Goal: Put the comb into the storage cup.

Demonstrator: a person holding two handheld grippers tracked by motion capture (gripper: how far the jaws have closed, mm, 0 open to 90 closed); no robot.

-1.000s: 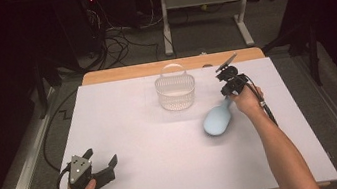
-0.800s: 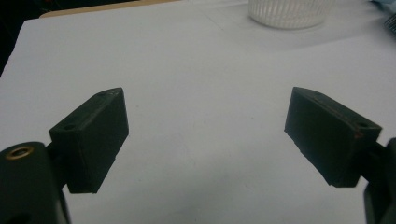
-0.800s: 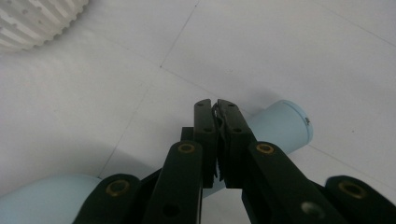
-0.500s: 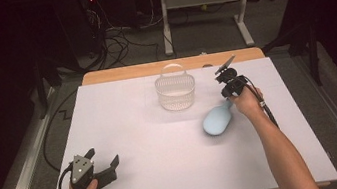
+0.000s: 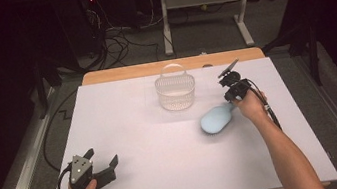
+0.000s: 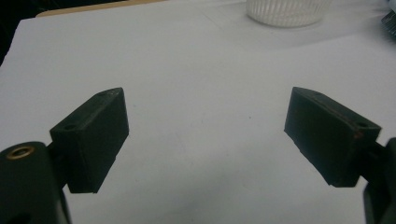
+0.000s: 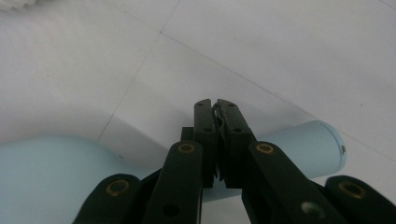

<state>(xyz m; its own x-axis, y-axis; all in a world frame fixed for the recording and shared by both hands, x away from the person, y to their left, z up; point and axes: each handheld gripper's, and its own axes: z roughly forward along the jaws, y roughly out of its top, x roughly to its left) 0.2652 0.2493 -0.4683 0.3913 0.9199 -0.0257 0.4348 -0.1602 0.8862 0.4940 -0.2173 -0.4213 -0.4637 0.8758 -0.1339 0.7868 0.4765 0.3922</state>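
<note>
Surface: white-covered table (image 5: 168, 175), dark floor and cables beyond its 12 o'clock edge.
Basket: clear, ribbed, handle up, at 12 o'clock of the table's middle (image 5: 176, 92), nothing visible in it.
Bottle: pale blue, lying on its side at 3 o'clock of the middle (image 5: 216, 120), neck toward 1 o'clock and well apart from the basket.
Right gripper: at the bottle's neck (image 7: 215, 105), jaws pressed together. I cannot tell whether something thin is pinched between them.
Left gripper: near the 7 o'clock corner (image 5: 101, 157), jaws wide apart with nothing between them.
Change: almost none over the last second – bottle, basket and both hands sit where they did.
Meaning: probably a pause at the grasp – the bottle is not yet lifted, and the likely move toward the basket has not begun.
</note>
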